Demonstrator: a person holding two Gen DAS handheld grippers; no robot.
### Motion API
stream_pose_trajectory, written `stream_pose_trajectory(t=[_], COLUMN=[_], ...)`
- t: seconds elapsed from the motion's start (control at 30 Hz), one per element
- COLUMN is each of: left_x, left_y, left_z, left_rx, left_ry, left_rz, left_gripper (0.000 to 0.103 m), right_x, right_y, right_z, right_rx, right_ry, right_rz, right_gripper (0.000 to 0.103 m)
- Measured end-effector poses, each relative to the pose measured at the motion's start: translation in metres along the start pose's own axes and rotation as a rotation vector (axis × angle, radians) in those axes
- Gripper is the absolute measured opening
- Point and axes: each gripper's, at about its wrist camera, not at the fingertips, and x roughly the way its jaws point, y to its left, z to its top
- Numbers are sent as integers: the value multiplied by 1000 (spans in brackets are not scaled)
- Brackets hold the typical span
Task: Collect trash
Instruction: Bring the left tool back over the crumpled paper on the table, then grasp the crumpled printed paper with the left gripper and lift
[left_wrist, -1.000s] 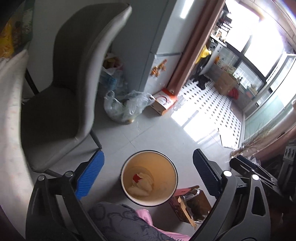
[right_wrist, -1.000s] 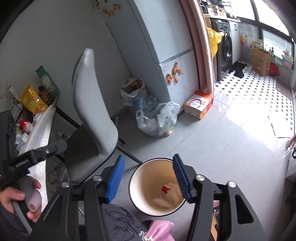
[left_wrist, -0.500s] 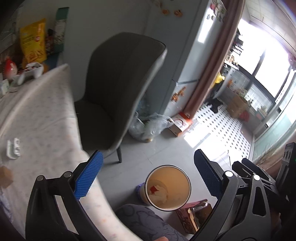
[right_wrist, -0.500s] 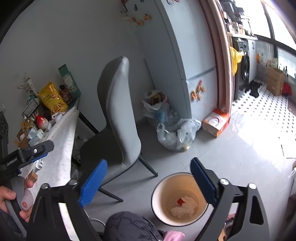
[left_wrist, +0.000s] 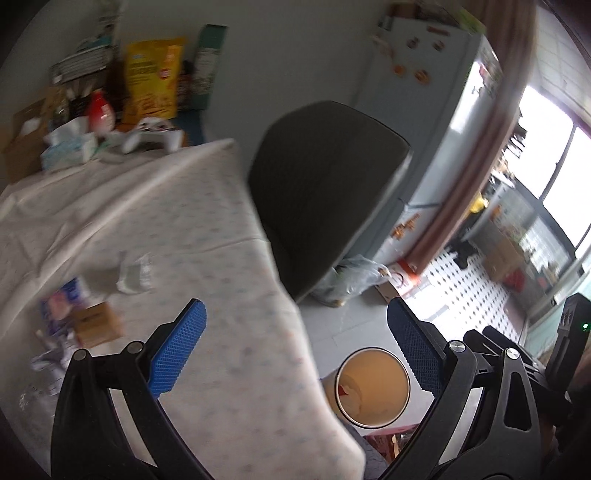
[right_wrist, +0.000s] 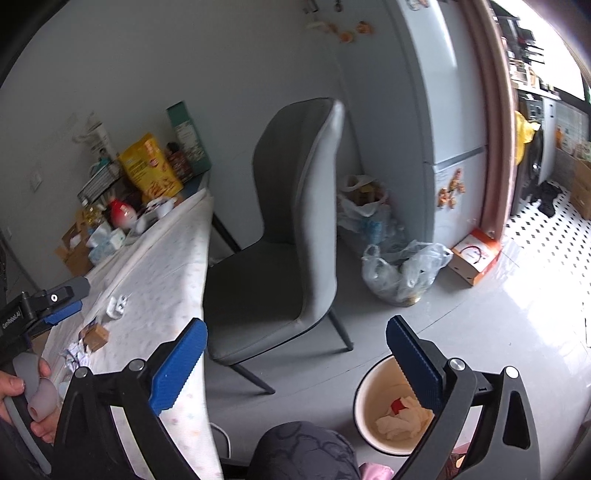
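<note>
Our right gripper (right_wrist: 295, 354) is spreading its jaws over nothing; our left gripper (left_wrist: 295, 343) gapes empty too. Below us, the bin (right_wrist: 373, 387) holds crumpled trash (right_wrist: 402, 417); more scraps (left_wrist: 62, 317) litter the table (left_wrist: 207, 258) beyond

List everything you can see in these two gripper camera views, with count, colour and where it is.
trash bin: one, cream inside, on the floor, crumpled paper in it
chair: one, grey, beside the table
table: one, pale dotted cloth
small cardboard box: one, brown, on the table near crumpled scraps
snack bag: one, yellow, far end of the table
plastic bag: one, clear, on the floor by the fridge
fridge: one, pale blue, magnets on it
orange and white box: one, floor by the doorway
left gripper: blue pads, open, empty
right gripper: blue pads, jaws opening, nothing between them
</note>
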Motion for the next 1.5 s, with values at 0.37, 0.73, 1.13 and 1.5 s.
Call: stream_pose_trajectory(t=[0.37,0.73,1.13,1.5], left_x=[-34,-42,-27,-77], left_y=[86,142,172,186], left_z=[-18,-43,-50,-29], left_rx=[-123,-188,-228,-246], left_ry=[-32,-9,54,-83], left_rz=[126,229,269,325], left_gripper=[97,97,19,19], right_x=[15,35,55,66], right_y=[67,123,163,217], right_z=[-5,-16,-19,-24], right_rx=[-108,-181,-247,-323], right_ry=[48,95,139,169], right_rz=[123,198,240,322], right_gripper=[95,96,96,95])
